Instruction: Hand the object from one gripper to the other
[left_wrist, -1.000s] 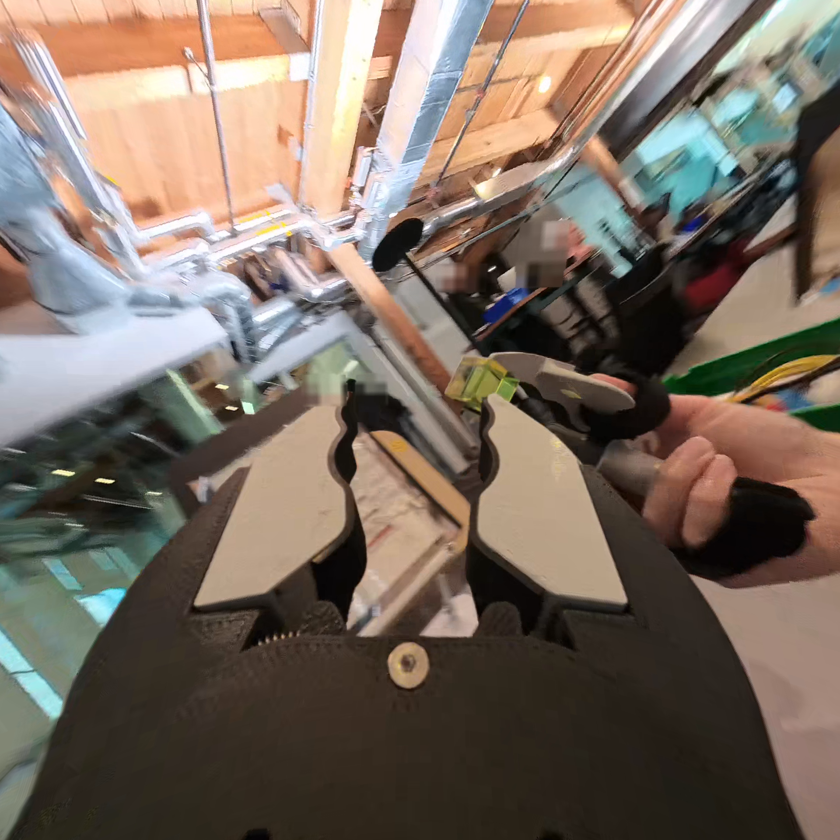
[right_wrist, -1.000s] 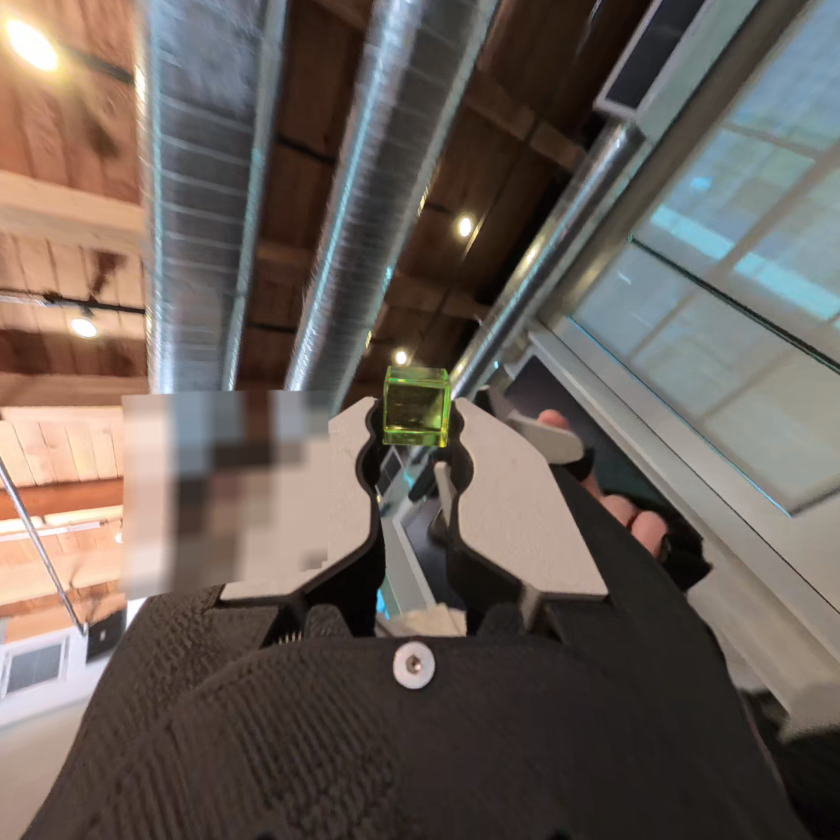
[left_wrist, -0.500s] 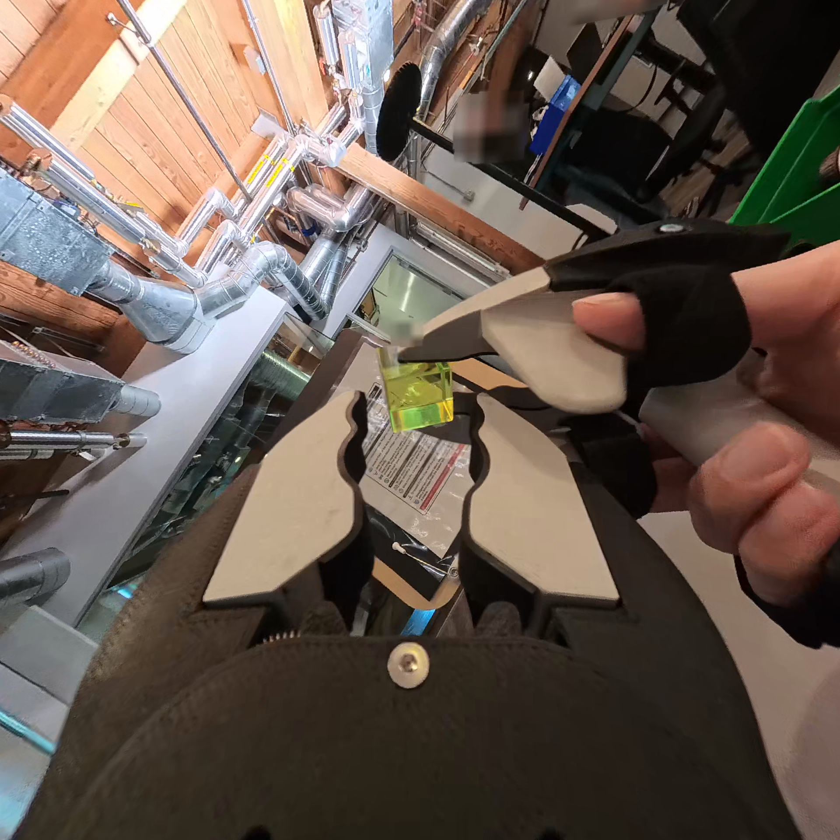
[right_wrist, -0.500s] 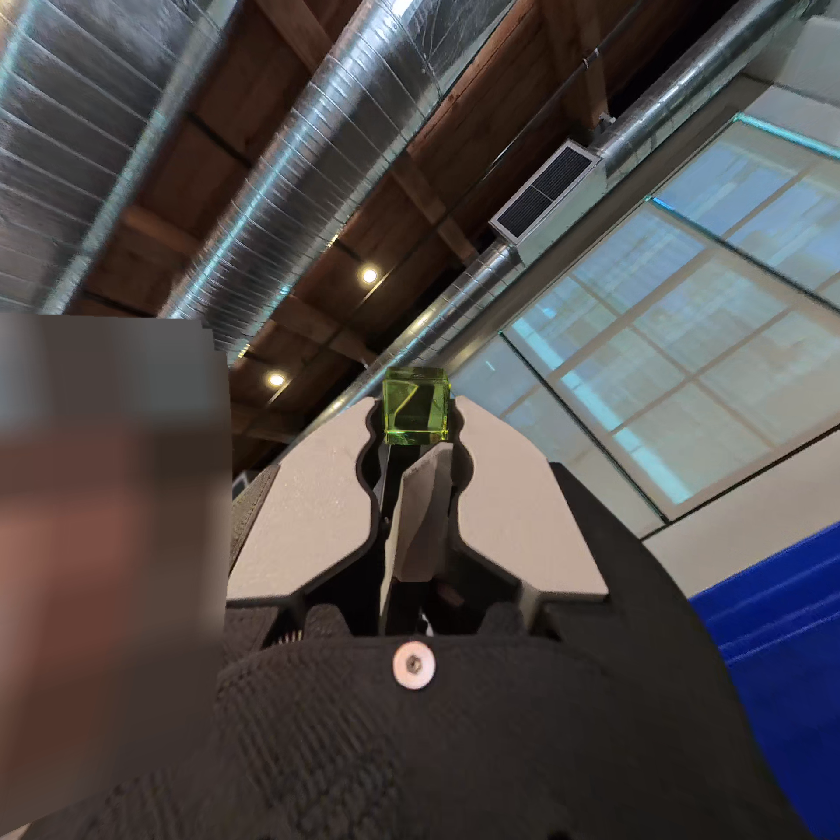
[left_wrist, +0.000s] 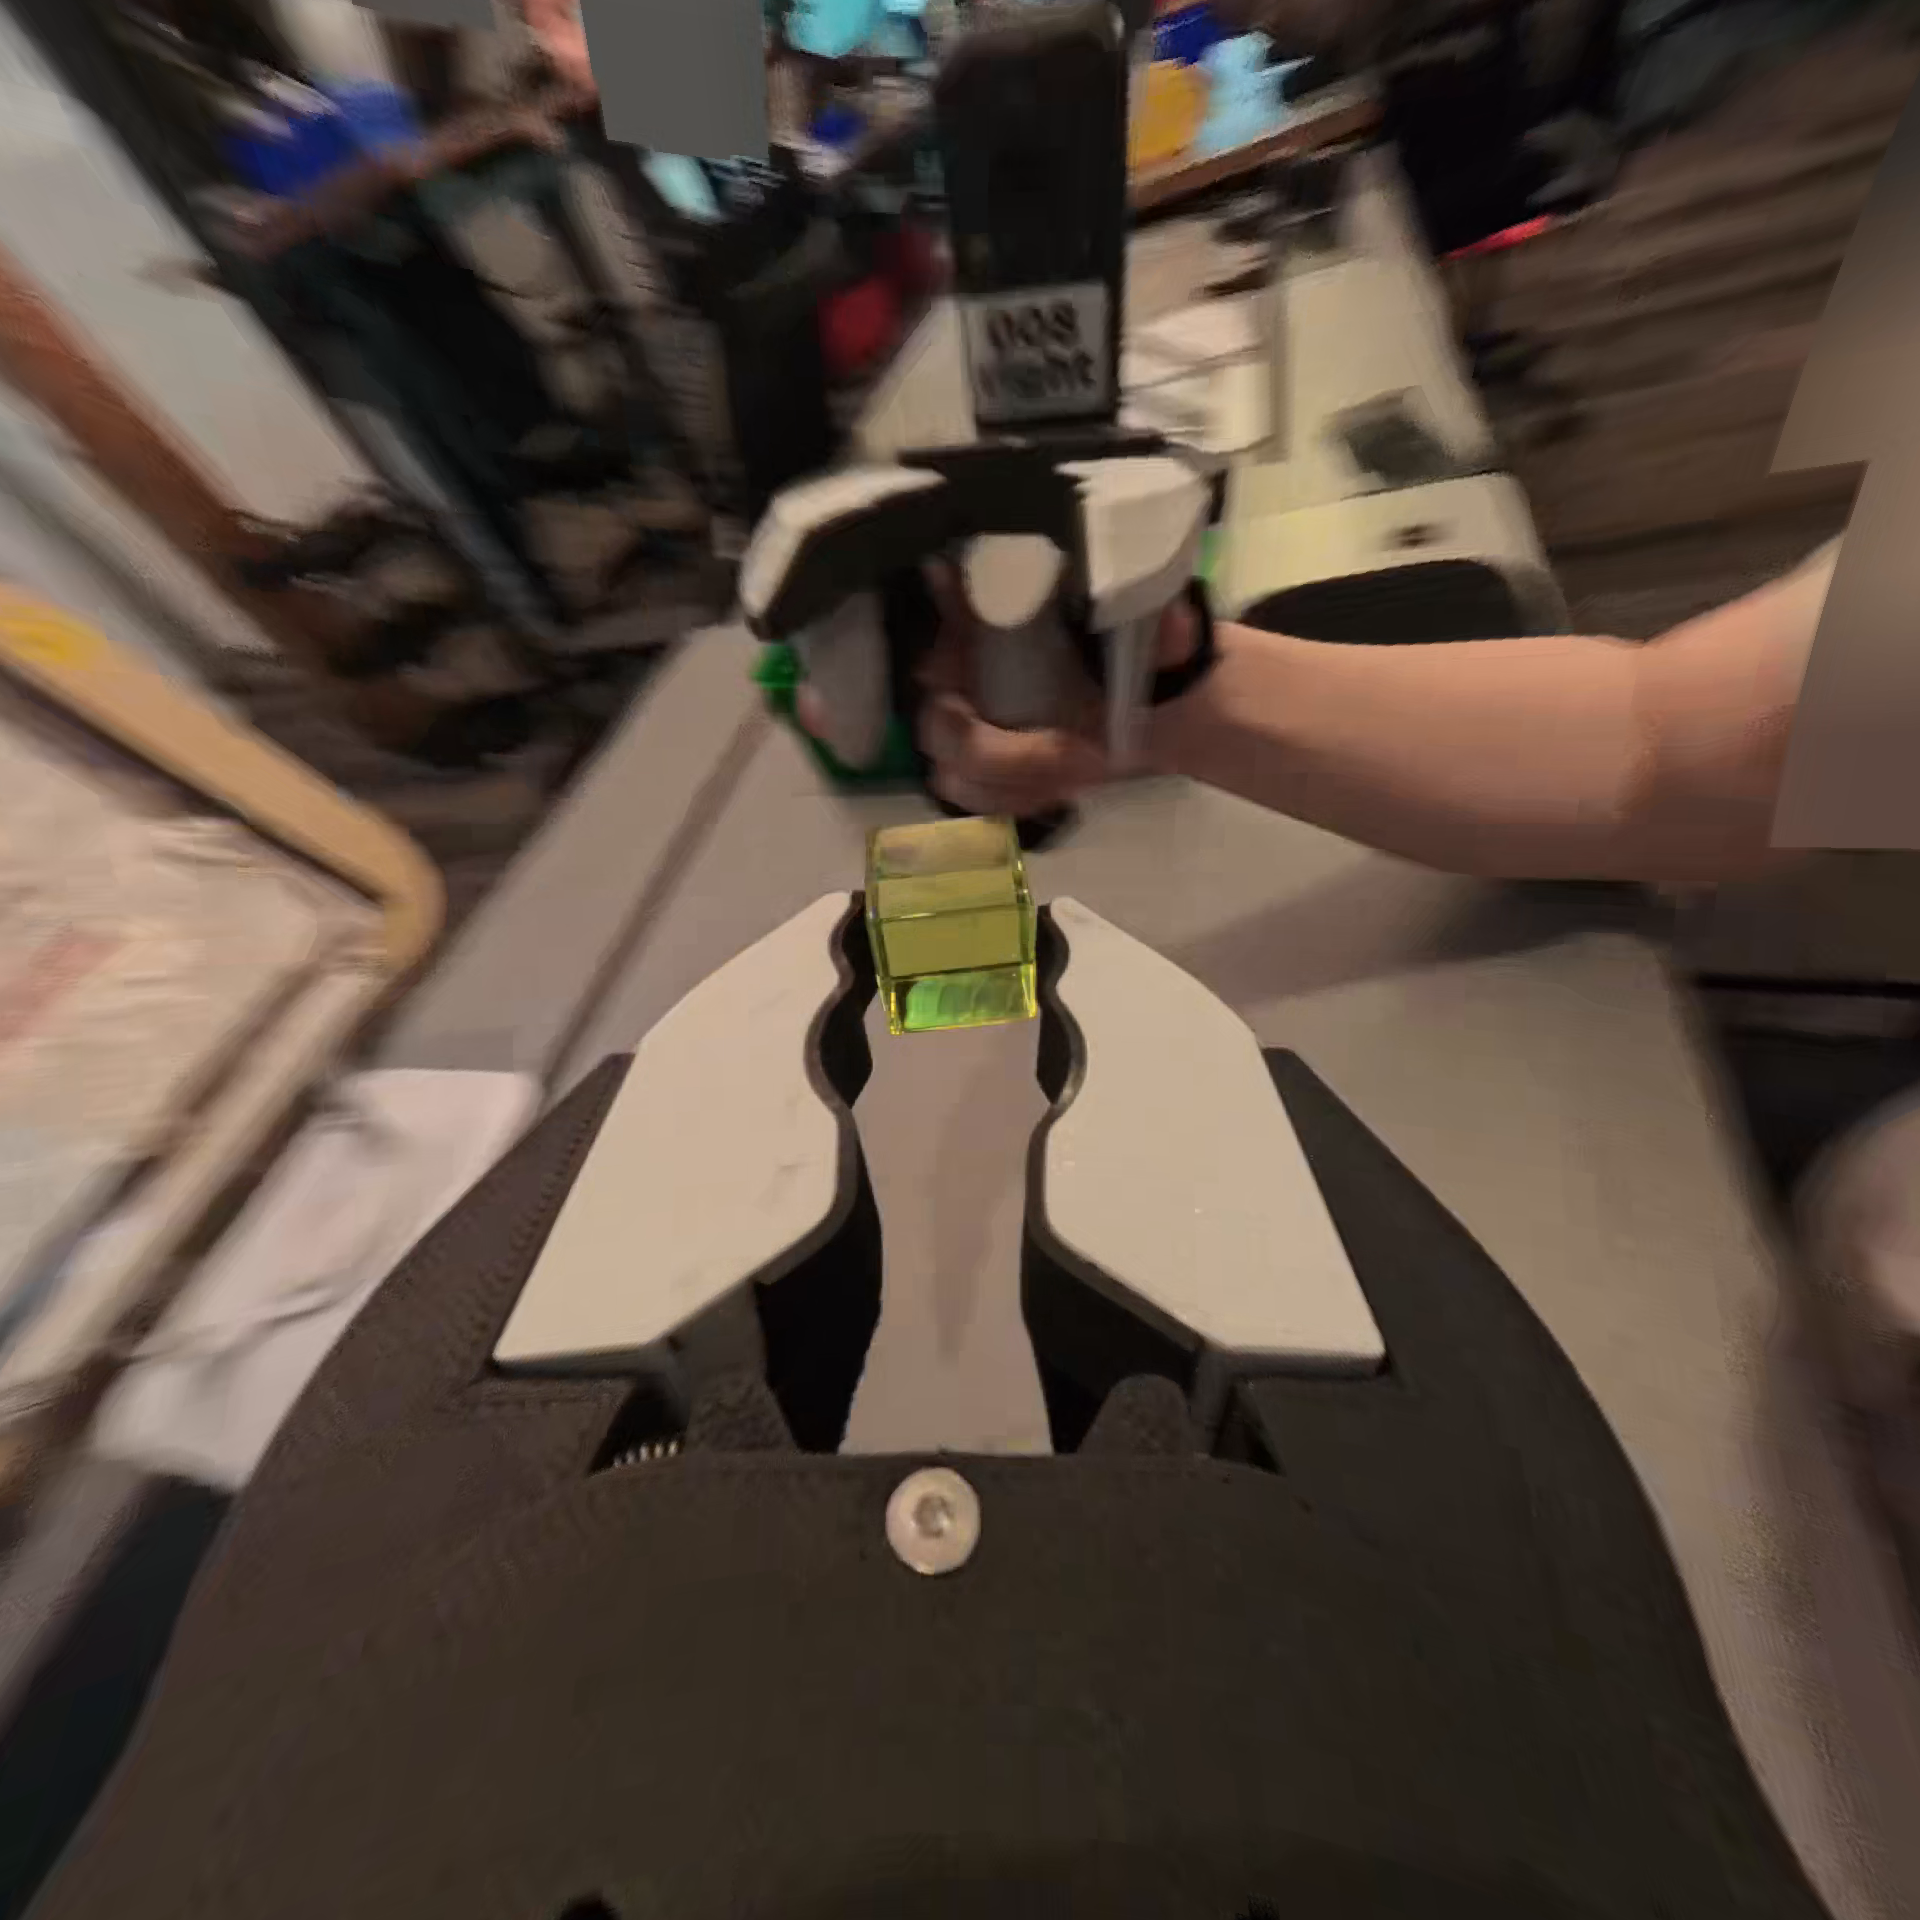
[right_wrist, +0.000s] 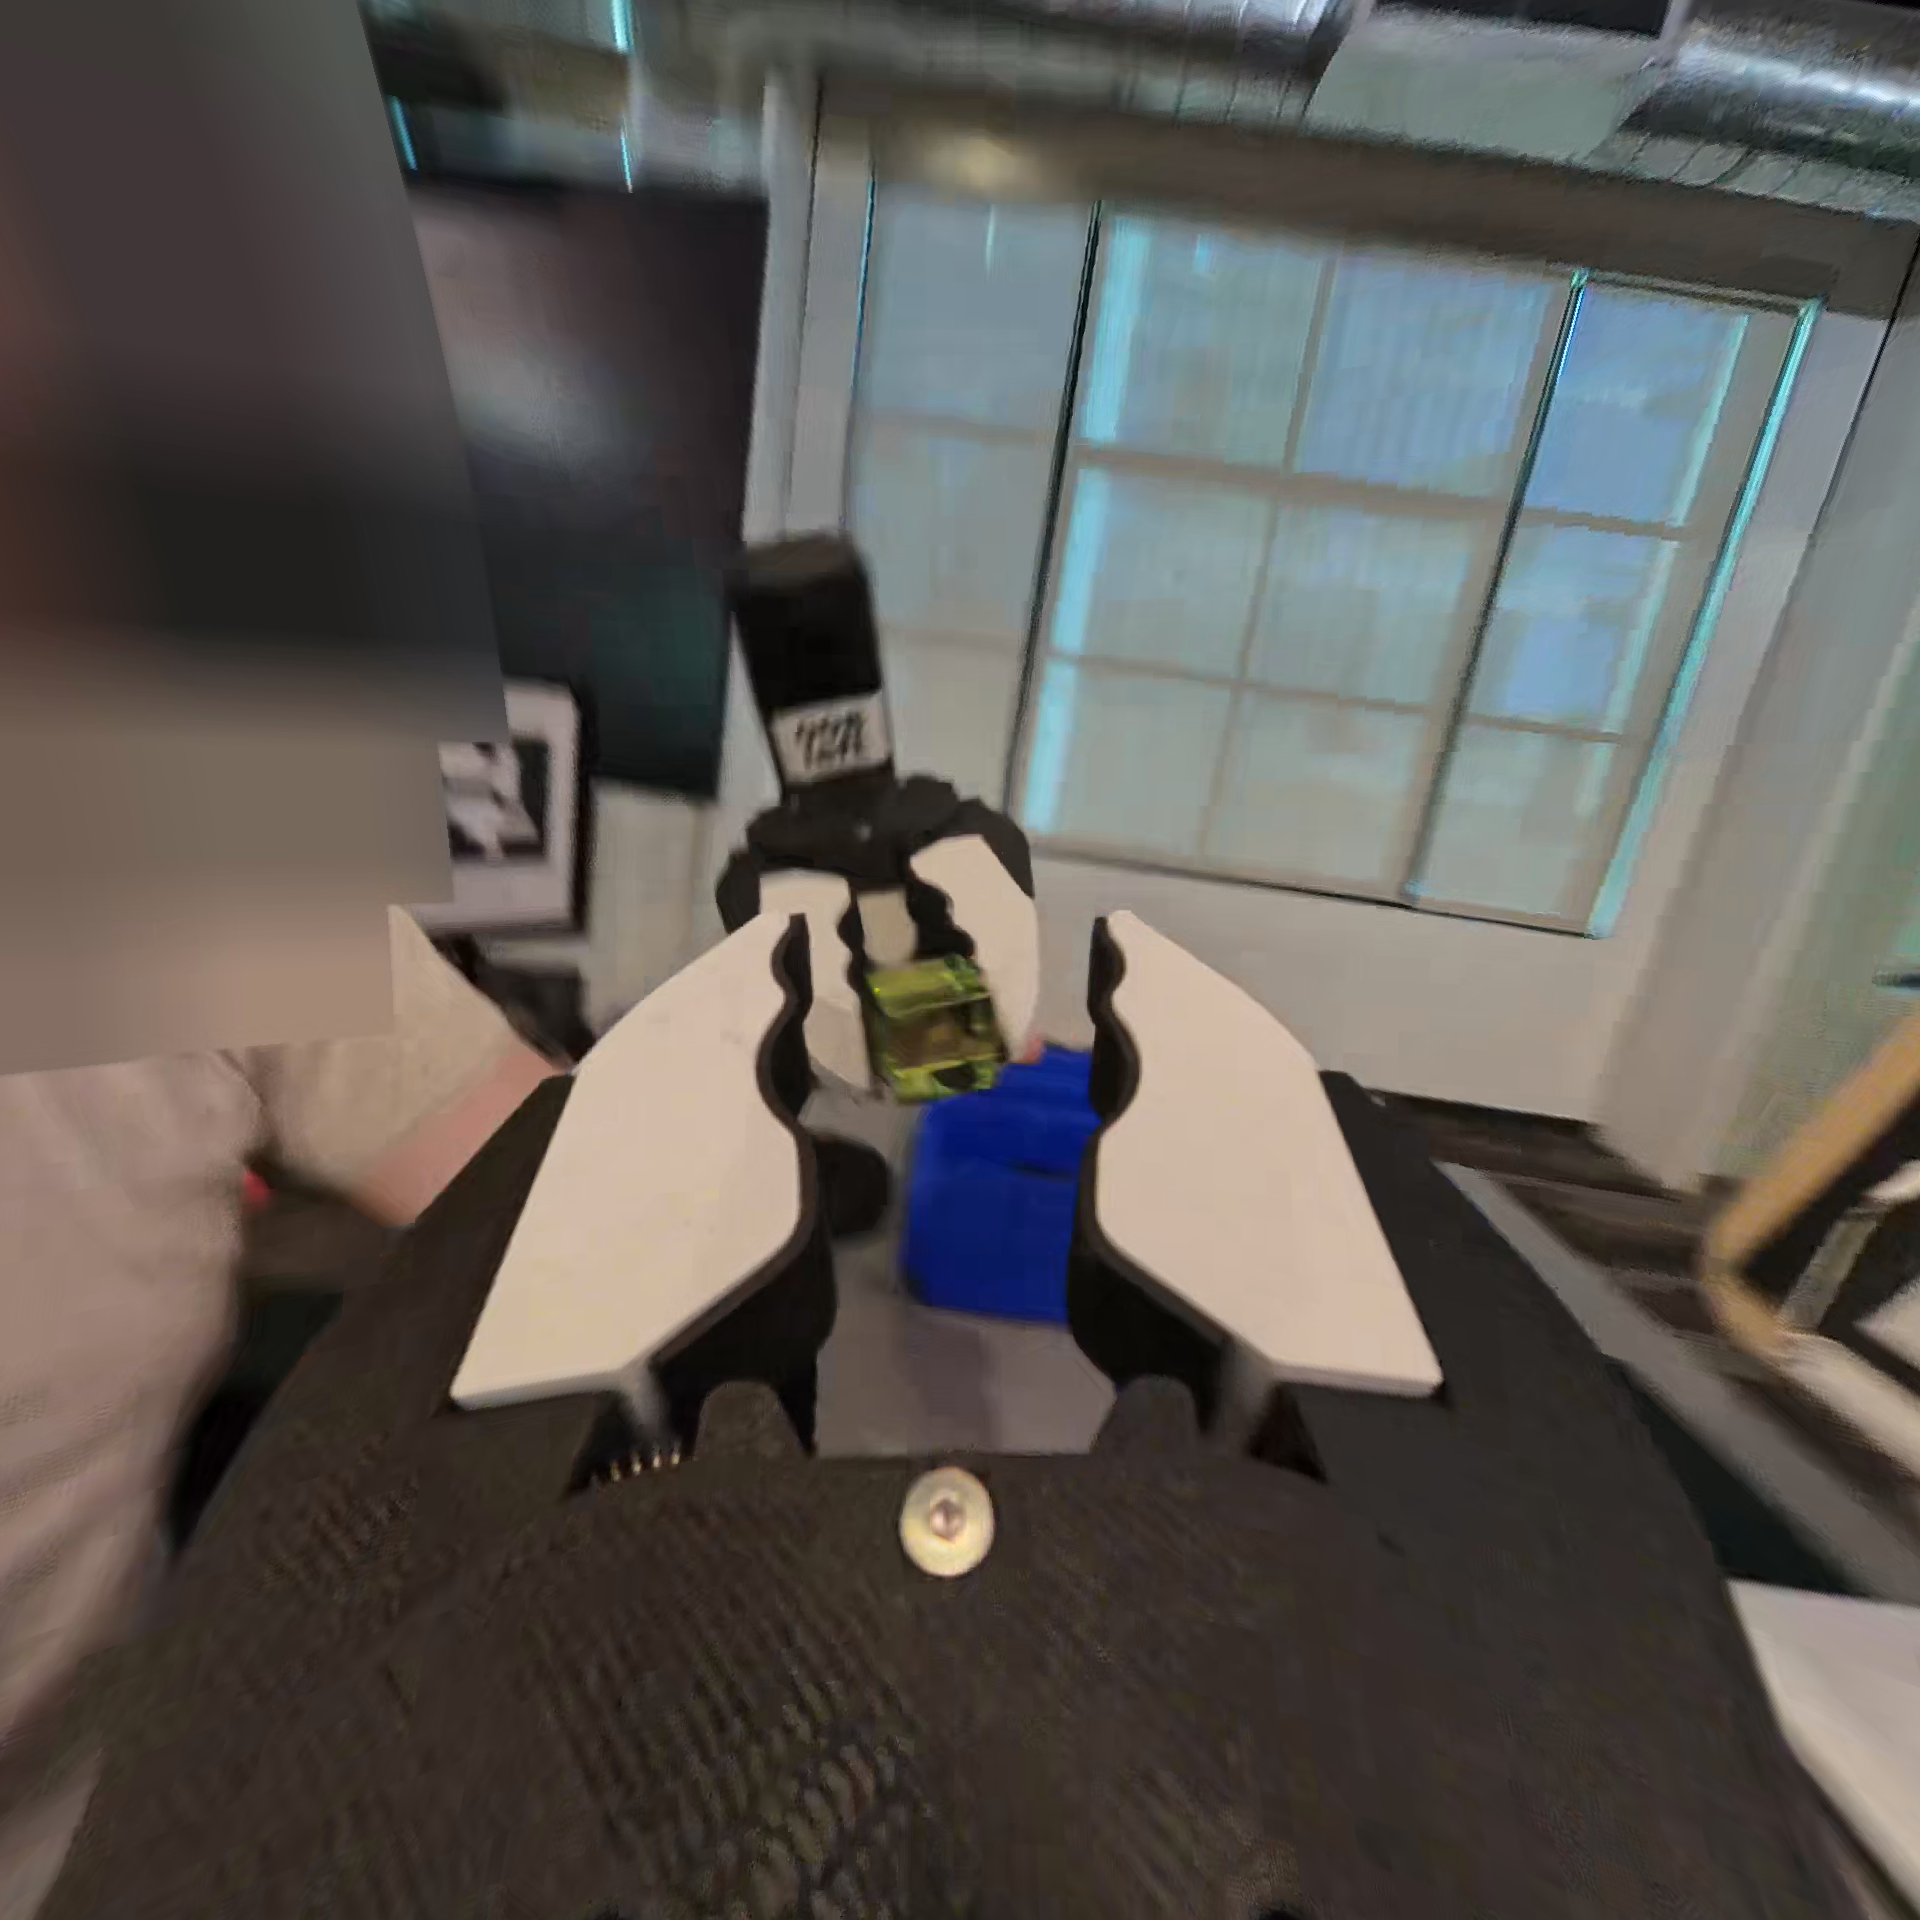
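Left wrist view: dim, warm indoor light. Heavy motion blur across the background from 9 through 12 to 3 o'clock; the near gripper fingers (left_wrist: 748, 1132) and the translucent green cube (left_wrist: 951, 935) stay sharp. Wide-angle stretch bends the edges.

Right wrist view: brighter and cooler, daylight from the paned window (right_wrist: 1340, 551) at 1 o'clock. Soft blur overall; the far gripper (right_wrist: 930, 987) is smeared. No hard shadows or glare.

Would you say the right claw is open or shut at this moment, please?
Open. The right claw has its fingers spread with nothing between them; the green cube sits pinched in the left claw.
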